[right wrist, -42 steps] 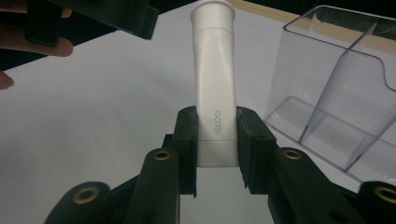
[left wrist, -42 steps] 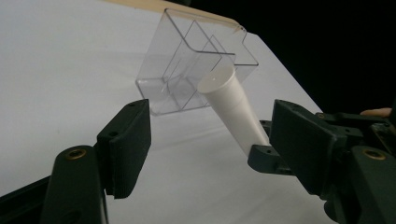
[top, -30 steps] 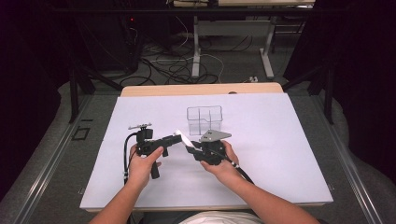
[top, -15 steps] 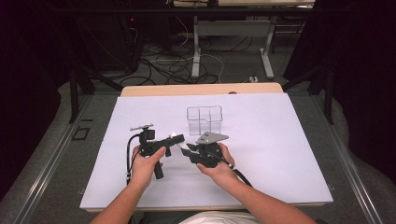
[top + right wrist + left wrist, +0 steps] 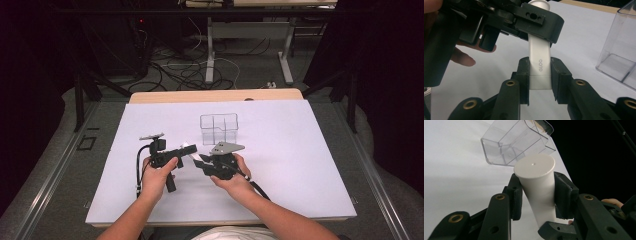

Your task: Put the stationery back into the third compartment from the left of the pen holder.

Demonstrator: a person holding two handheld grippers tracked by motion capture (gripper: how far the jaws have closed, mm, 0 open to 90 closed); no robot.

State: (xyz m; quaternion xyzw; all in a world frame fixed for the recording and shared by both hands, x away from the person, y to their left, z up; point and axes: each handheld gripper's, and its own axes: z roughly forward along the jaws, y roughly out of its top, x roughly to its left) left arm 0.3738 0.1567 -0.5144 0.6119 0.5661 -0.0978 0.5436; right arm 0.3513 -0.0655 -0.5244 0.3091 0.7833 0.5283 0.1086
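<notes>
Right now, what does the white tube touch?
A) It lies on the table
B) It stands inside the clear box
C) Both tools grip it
C: the right tool clamps the white tube at its flat end, and the left tool closes around its cap end.

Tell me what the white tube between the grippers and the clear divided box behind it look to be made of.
White tube: looks like matte or satin plastic, opaque and smooth, with a flat round cap end and grey lettering; squeezable or rigid, I cannot tell. Clear divided box: likely hard, glossy acrylic-type plastic; the white table cover shows through its walls and the edges catch light. Glass seems less likely.
</notes>
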